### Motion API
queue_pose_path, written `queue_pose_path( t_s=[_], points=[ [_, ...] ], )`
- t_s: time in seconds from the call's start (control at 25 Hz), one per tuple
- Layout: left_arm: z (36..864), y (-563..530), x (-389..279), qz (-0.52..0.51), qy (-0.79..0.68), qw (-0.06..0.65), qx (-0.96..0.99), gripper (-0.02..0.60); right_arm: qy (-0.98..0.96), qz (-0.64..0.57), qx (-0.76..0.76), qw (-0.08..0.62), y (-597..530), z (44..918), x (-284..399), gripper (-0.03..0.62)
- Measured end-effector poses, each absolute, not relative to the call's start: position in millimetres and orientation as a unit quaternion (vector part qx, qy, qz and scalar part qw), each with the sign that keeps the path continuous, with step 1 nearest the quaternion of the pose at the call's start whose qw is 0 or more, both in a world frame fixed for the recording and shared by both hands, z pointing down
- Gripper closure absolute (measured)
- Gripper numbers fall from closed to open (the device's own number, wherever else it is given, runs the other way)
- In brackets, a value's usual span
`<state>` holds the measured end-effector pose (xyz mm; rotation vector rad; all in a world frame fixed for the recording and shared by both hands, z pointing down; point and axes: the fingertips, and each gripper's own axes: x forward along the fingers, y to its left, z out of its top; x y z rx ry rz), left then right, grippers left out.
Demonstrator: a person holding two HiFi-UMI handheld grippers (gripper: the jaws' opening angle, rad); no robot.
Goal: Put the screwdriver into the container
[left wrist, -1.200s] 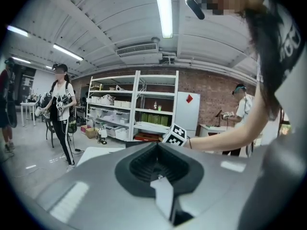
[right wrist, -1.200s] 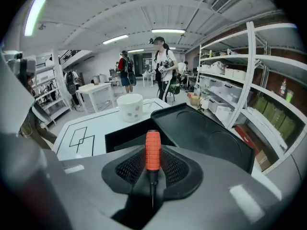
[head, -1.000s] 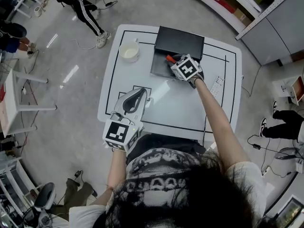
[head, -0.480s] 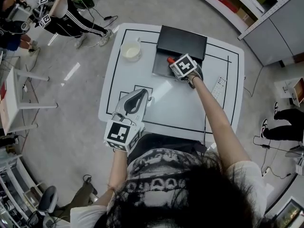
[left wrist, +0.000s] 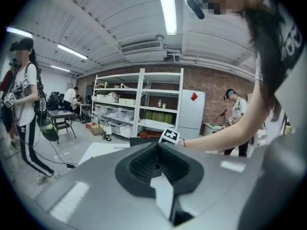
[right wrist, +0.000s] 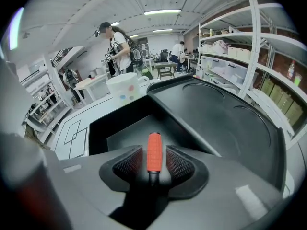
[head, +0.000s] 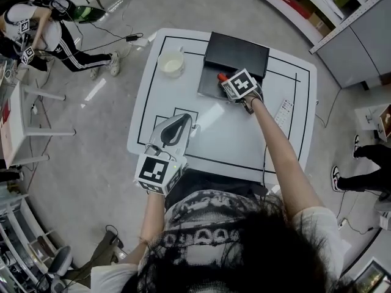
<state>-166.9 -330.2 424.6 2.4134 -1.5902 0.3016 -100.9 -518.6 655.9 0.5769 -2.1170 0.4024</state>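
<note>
The screwdriver [right wrist: 153,152] has an orange ribbed handle and lies between the jaws of my right gripper [right wrist: 153,163], pointing into the black container's open tray [right wrist: 120,128]. The jaws have just been opening, and a gap shows on each side of the handle, so the pads no longer press it. In the head view the right gripper [head: 223,82] is over the container [head: 237,52] at the table's far side, with the orange handle [head: 221,77] at its tip. My left gripper [head: 176,128] hovers at the table's near left, shut and empty.
A white cup [head: 170,63] stands left of the container. A small white keypad [head: 280,110] lies by the right edge of the white table [head: 244,139]. The container's raised lid [right wrist: 225,114] is at the right. People stand beyond the table.
The right gripper has stayed over the container with the orange handle at its tip. The left gripper has not moved. A person in the background has walked off to the left.
</note>
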Motion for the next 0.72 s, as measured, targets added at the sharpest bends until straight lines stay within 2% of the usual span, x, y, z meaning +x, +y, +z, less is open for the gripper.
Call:
queue_pose_path(
  t_s=[0.28, 0.72],
  points=[
    [426.0, -331.6, -158.5, 0.098, -0.540, 0.116, 0.828, 0.581, -0.866, 0.137, 0.246, 0.414, -512.1, 635.4, -94.3, 0.441],
    [413.4, -326.9, -157.0, 0.093, -0.525, 0.101, 0.840, 0.581, -0.912, 0.142, 0.282, 0.261, -476.3, 534.9, -93.6, 0.473]
  ],
)
